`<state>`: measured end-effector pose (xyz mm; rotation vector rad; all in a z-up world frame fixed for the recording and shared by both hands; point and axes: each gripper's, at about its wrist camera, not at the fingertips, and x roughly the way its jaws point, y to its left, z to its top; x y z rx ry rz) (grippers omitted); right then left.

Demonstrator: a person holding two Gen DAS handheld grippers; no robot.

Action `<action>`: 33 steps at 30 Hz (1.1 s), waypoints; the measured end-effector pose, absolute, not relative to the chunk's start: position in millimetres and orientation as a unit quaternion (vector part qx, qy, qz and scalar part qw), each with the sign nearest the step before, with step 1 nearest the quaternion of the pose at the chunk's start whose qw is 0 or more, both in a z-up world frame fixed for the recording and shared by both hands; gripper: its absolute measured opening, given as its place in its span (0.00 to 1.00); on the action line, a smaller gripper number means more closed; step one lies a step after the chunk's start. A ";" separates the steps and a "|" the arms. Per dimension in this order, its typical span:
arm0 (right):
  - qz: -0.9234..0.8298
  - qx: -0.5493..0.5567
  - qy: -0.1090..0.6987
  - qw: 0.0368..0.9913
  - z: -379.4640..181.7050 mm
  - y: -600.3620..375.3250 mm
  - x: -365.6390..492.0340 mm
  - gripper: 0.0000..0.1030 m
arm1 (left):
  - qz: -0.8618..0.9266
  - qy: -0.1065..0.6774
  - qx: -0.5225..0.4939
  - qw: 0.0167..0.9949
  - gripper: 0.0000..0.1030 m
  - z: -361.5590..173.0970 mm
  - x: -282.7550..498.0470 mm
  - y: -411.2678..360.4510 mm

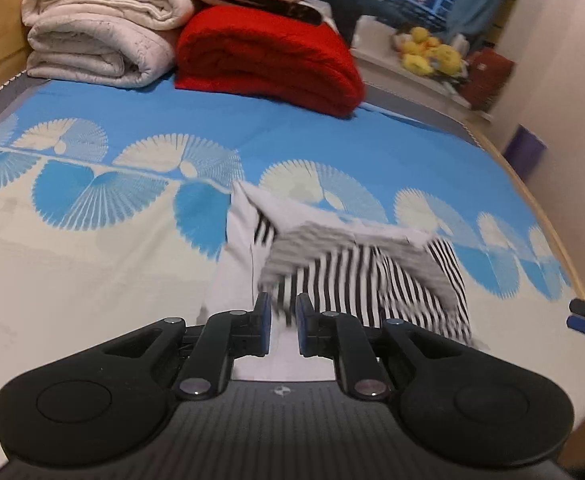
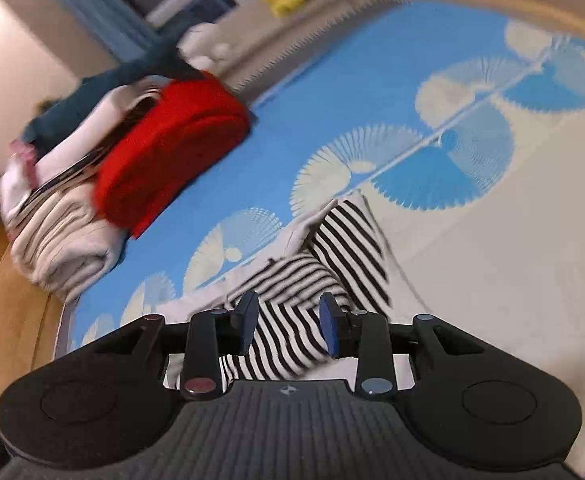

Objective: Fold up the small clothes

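A small black-and-white striped garment (image 1: pixel 372 276) with white parts lies crumpled on the blue and cream bed sheet (image 1: pixel 92 280). My left gripper (image 1: pixel 283 312) is open, its blue pads a little apart, right at the garment's near edge; a blurred fold hangs just past the fingertips. My right gripper (image 2: pixel 288 312) is open above the striped cloth (image 2: pixel 292 312), with stripes showing between the jaws. The right gripper's fingertips also show at the far right of the left wrist view (image 1: pixel 584 316).
A folded red blanket (image 1: pixel 268 60) and folded cream quilts (image 1: pixel 100 32) are stacked at the far end of the bed. Yellow plush toys (image 1: pixel 432 50) sit on a ledge by the window. The bed's wooden rim (image 1: pixel 564 240) runs along the right.
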<state>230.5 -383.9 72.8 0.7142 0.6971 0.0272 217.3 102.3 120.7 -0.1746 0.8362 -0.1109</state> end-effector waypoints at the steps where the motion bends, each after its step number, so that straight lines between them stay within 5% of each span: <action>1: 0.022 0.330 0.331 0.884 72.3 -386.4 211.2 0.40 | -0.062 0.405 -0.085 0.908 0.21 114.2 199.4 105.1; 10: -0.020 0.303 0.419 0.856 -23.8 -389.3 129.3 0.42 | -0.013 0.502 -0.174 0.847 0.46 4.4 138.4 137.9; 12: -0.037 0.307 0.454 0.836 -43.9 -384.3 127.2 0.44 | -0.007 0.509 -0.183 0.841 0.69 -2.3 139.9 141.5; 14: -0.028 0.331 0.466 0.820 -55.3 -381.1 126.3 0.48 | -0.005 0.515 -0.158 0.842 0.75 -7.0 141.1 136.2; 18: -0.018 0.293 0.501 0.814 -66.7 -367.1 134.6 0.62 | 0.010 0.535 -0.108 0.838 0.75 -21.9 144.6 127.4; 28: -0.018 0.233 0.557 0.797 -92.7 -344.5 137.9 0.62 | 0.083 0.570 -0.150 0.804 0.74 -57.4 148.4 135.2; 31: -0.014 0.184 0.552 0.813 -91.7 -334.5 138.1 0.55 | 0.084 0.569 -0.149 0.805 0.67 -58.9 148.1 136.4; 33: 0.000 0.169 0.545 0.821 -89.9 -329.6 137.0 0.34 | 0.077 0.568 -0.143 0.807 0.45 -58.4 147.4 134.9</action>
